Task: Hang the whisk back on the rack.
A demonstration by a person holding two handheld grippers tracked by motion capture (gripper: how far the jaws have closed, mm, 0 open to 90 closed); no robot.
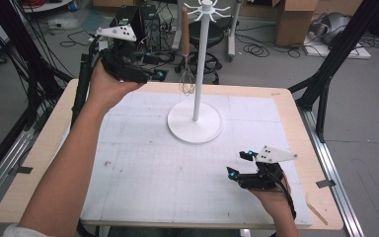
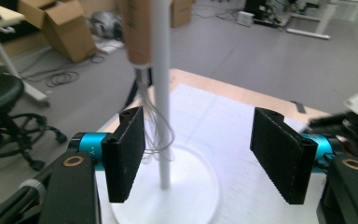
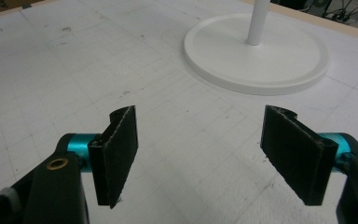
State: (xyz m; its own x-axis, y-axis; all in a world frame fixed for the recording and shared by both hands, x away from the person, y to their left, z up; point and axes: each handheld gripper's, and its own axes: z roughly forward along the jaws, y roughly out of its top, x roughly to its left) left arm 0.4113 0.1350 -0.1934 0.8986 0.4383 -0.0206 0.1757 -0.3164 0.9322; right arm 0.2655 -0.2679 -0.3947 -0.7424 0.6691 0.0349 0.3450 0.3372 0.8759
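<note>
**Whisk on hanging stand: item record**

Whisk, wooden handle over wire loops, hangs upright from the stand, touching or just beside the white pole at its 9 o'clock; we cannot tell which hook bears it. The stand's round base sits on the white mat at about 12 o'clock from the mat's middle. We hold the left gripper raised at 9 o'clock of the whisk, near it but apart; its jaws stand about half apart with nothing between the pads, whisk and pole showing beyond them. The right gripper sits low over the mat at 5 o'clock of the stand, jaws wide, empty.
</note>
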